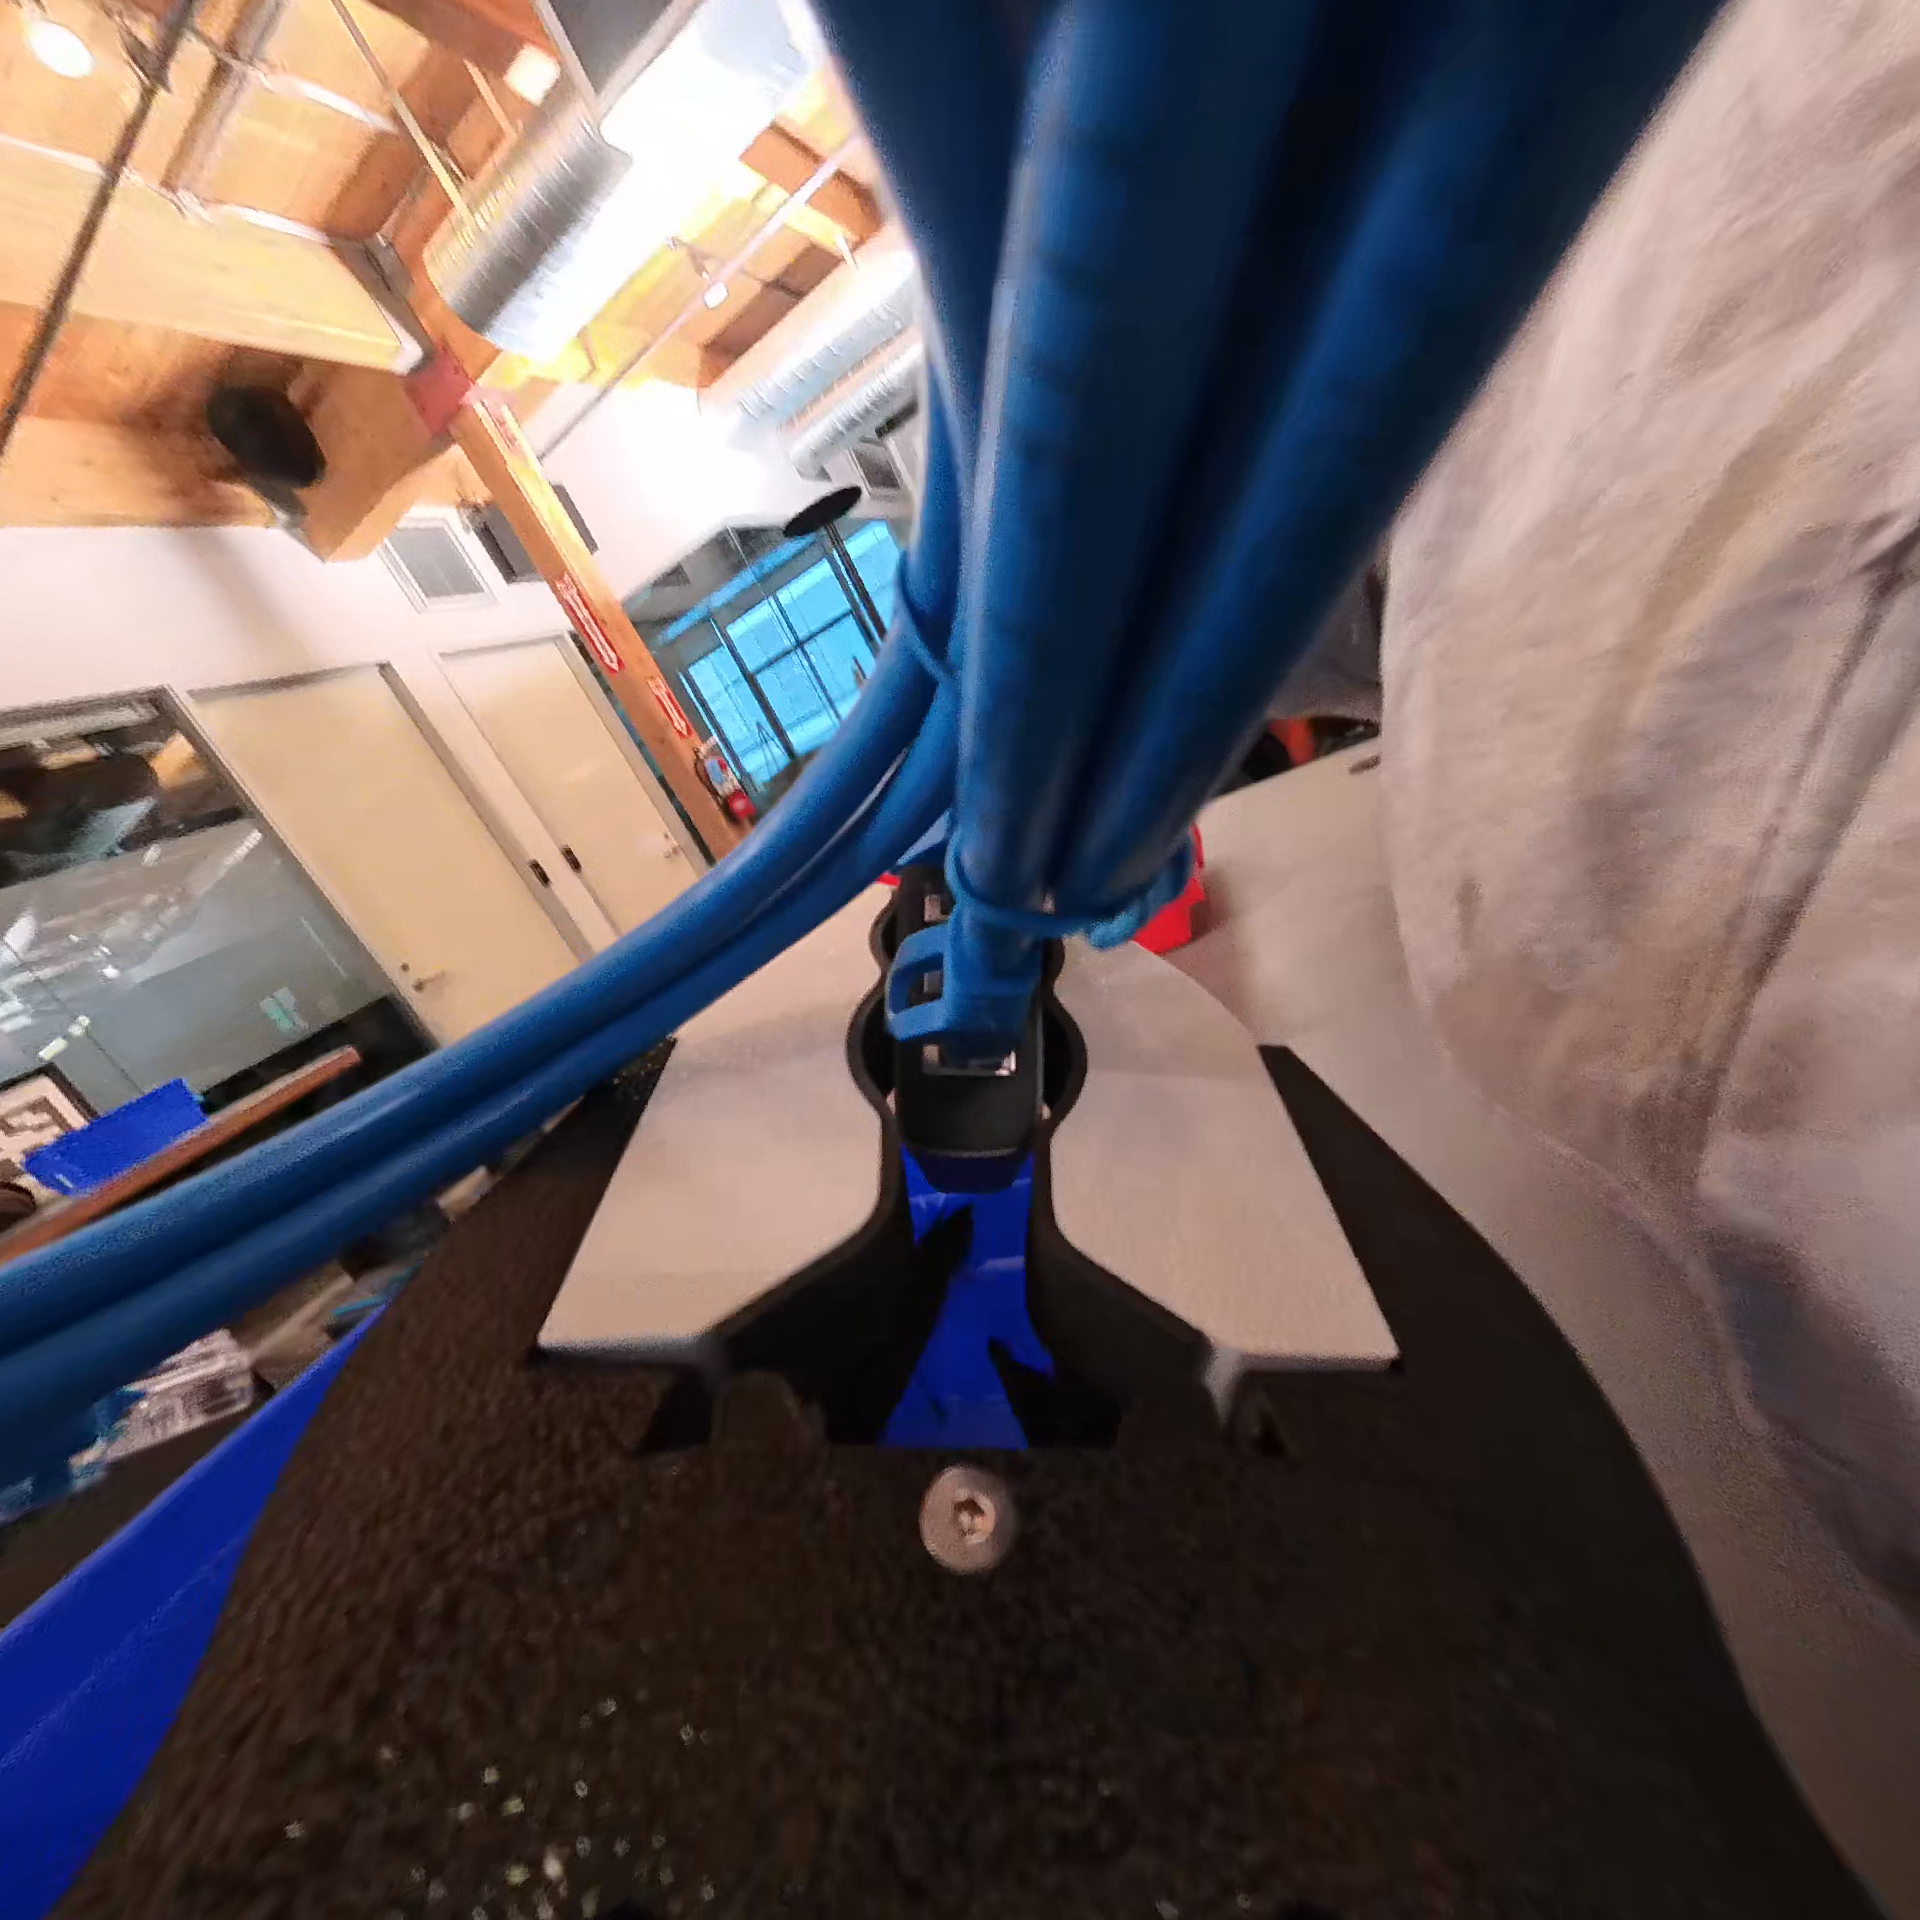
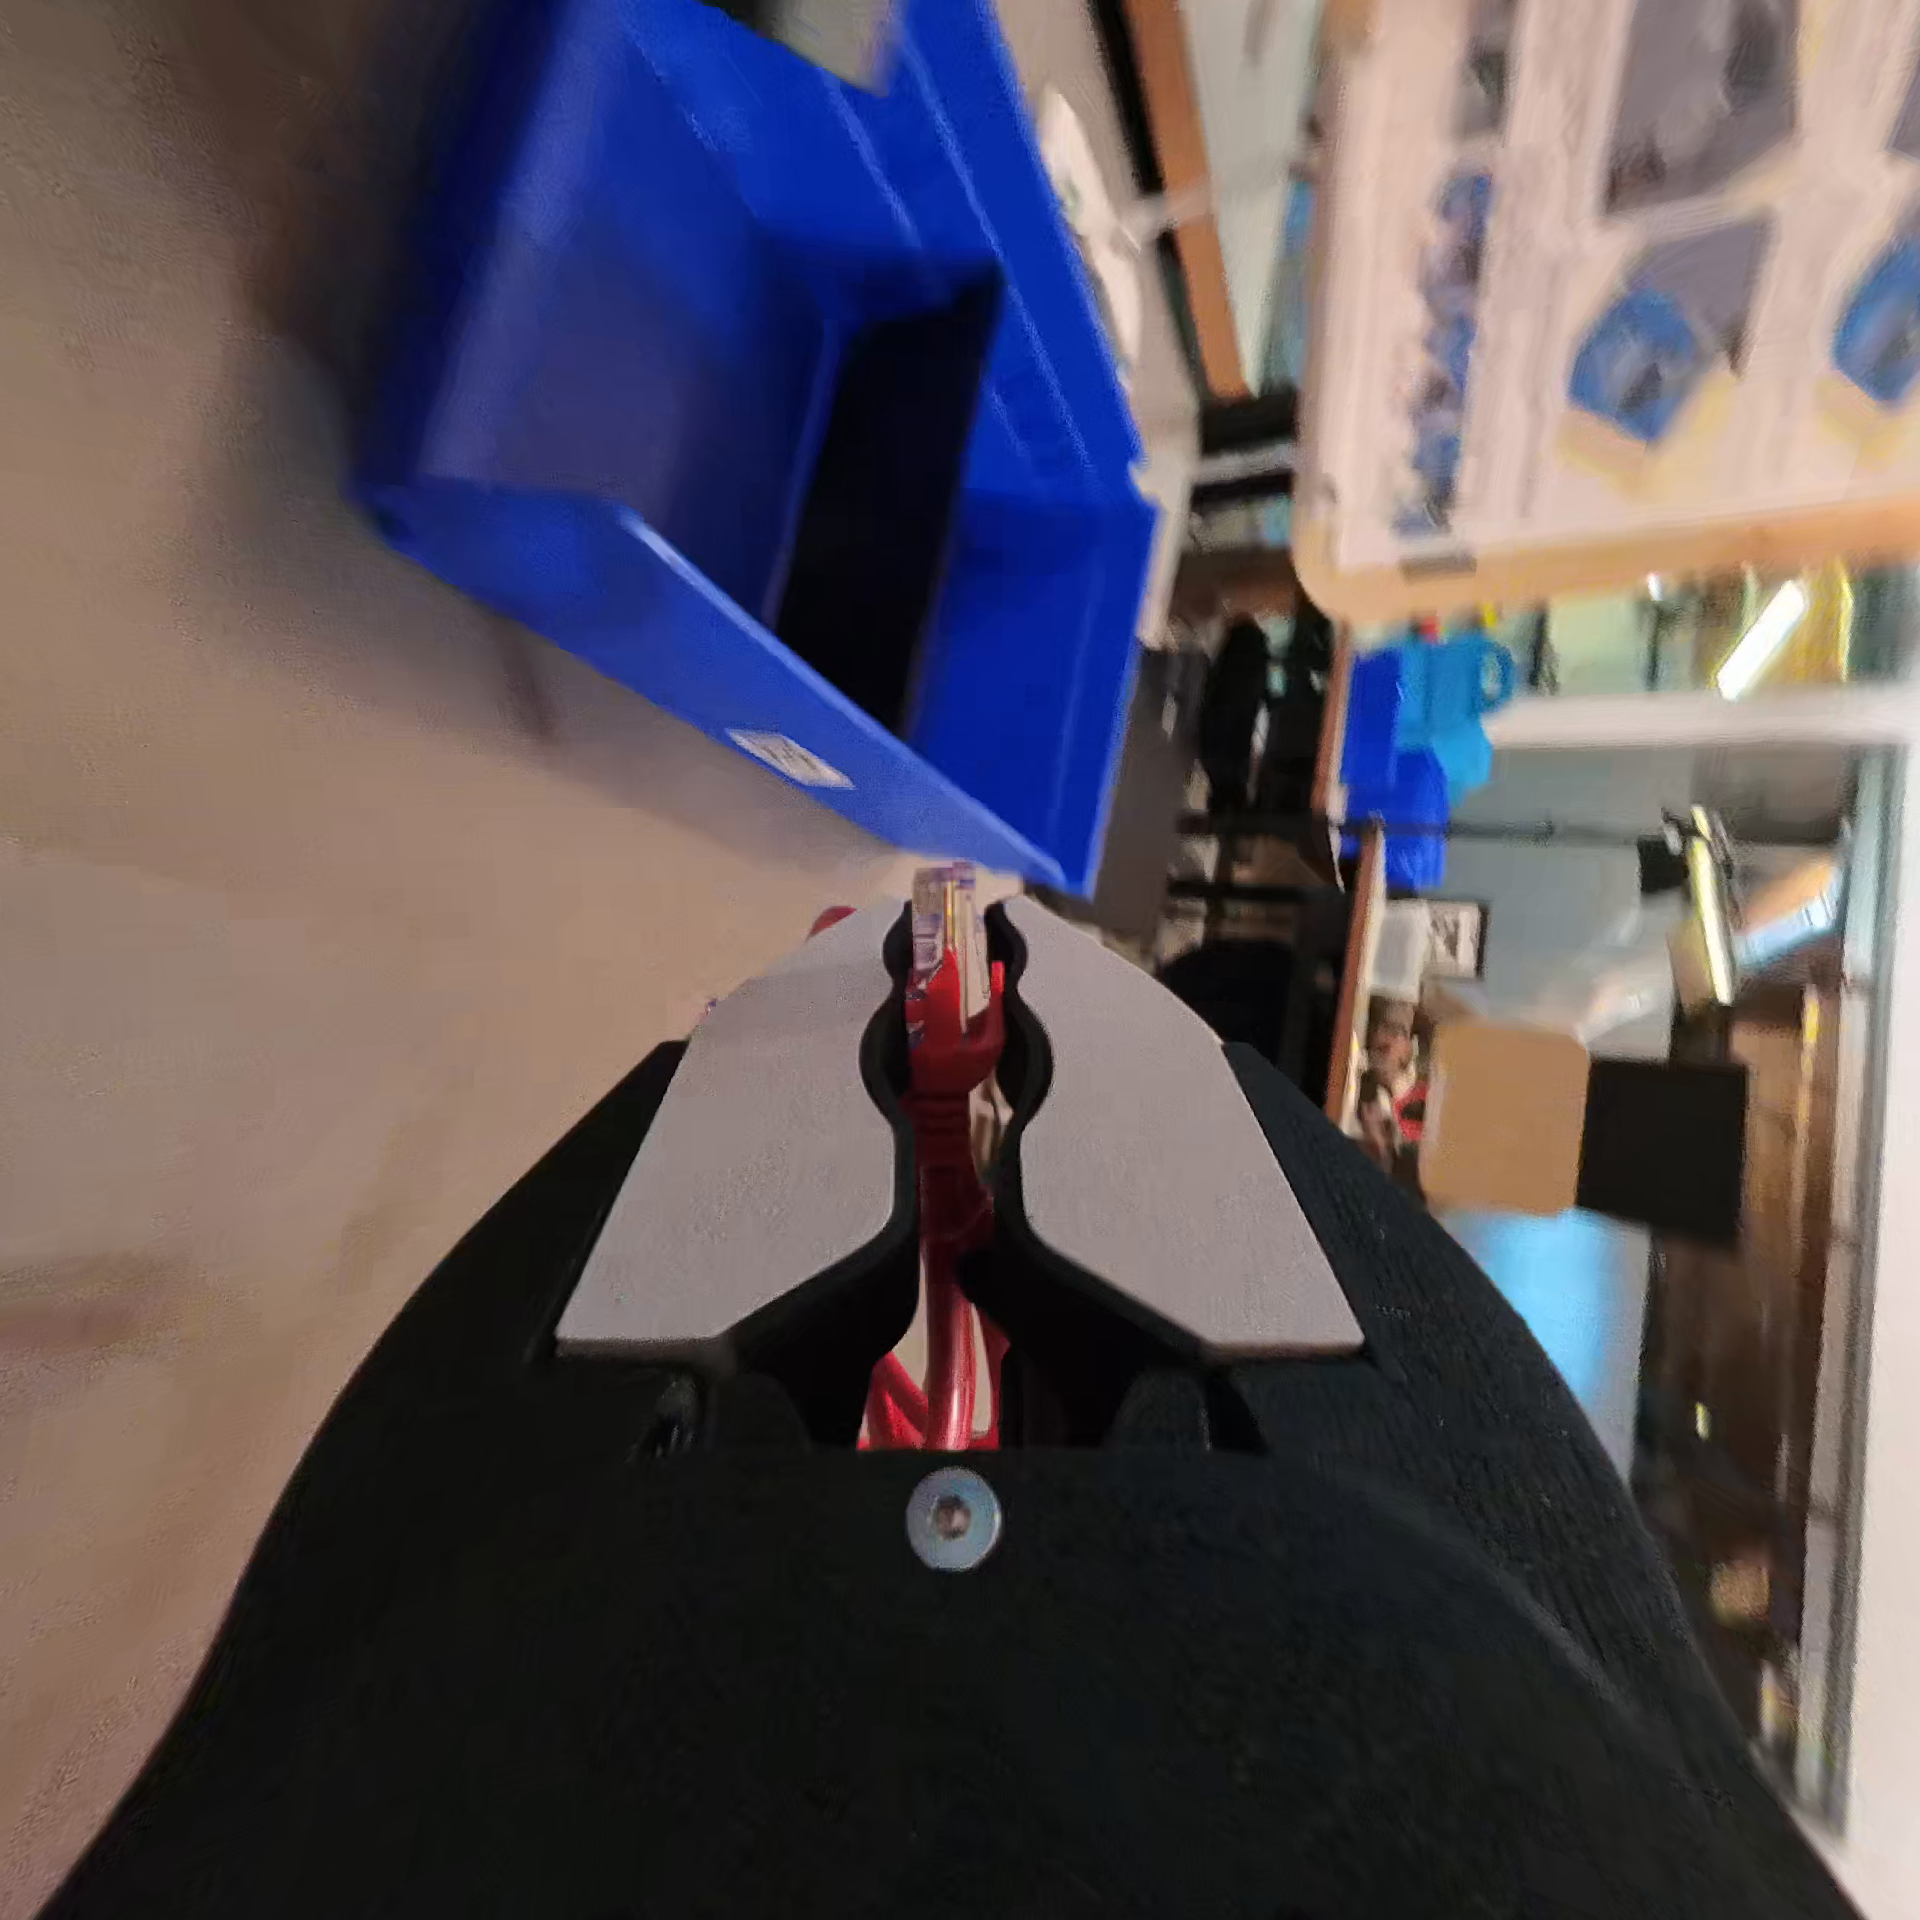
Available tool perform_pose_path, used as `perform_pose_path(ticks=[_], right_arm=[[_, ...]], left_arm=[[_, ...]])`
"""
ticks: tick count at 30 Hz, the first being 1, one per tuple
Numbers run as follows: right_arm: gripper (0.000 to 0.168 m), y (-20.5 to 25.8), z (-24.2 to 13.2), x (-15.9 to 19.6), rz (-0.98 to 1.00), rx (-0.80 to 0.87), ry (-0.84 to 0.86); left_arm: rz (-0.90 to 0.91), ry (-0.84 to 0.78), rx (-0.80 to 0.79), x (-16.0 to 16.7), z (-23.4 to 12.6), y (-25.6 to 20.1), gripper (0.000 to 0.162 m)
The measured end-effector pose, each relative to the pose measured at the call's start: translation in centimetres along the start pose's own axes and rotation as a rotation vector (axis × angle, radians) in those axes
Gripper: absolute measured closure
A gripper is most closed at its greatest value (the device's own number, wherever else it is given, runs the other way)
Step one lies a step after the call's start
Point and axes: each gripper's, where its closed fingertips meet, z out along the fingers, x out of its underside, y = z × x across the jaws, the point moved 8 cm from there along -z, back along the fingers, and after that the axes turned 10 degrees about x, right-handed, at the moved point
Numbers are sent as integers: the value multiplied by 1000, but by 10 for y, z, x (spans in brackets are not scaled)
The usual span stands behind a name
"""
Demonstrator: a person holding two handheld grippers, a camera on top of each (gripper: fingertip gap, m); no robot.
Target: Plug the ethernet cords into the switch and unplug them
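In the left wrist view my left gripper (image 1: 968, 940) is shut on the plug end (image 1: 961, 1013) of a bundled blue network cable (image 1: 1101, 540). The plug sits in a small black piece (image 1: 971, 1107) between the jaws. The tied bundle rises above the fingers and two loops (image 1: 436, 1132) trail off to the left. In the right wrist view my right gripper (image 2: 948, 920) is shut on a red network cable (image 2: 943, 1132). Its clear plug (image 2: 940, 914) sticks out past the fingertips. The view is tilted sideways, and a blue plastic bin (image 2: 665, 436) lies just beyond the plug.
A pale tabletop (image 2: 208, 935) fills the left of the right wrist view, with shelves and boxes (image 2: 1507, 1122) behind. In the left wrist view grey cloth (image 1: 1662, 831) crowds the right side, a red object (image 1: 1174, 914) shows behind the fingertips, and a blue bin edge (image 1: 114, 1683) is low left.
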Motion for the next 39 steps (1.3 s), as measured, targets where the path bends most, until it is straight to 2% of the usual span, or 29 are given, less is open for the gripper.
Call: perform_pose_path(ticks=[5,8,12,14,18,22,28,34,39], right_arm=[[156,-46,-61,94,254,147,208],[156,-58,-106,148,511,94,278],[156,-66,-146,193,727,93,264],[156,-66,-155,206,760,107,268],[156,-42,-158,233,793,-8,371],[156,2,-135,256,806,-147,484],[154,42,-103,267,700,-317,629],[90,57,-92,276,788,-497,802],[86,29,-107,275,794,-426,868]], left_arm=[[-105,-7,3,15,9,19,142],[-123,-17,-9,13,12,33,142],[-160,-21,12,13,23,62,142],[-157,-43,12,10,31,76,142],[-143,-58,52,6,53,102,142],[-115,-136,83,2,73,116,142],[-102,-215,137,-3,85,117,142],[-47,-169,171,-9,81,116,142],[-43,-118,153,-2,77,120,142]])
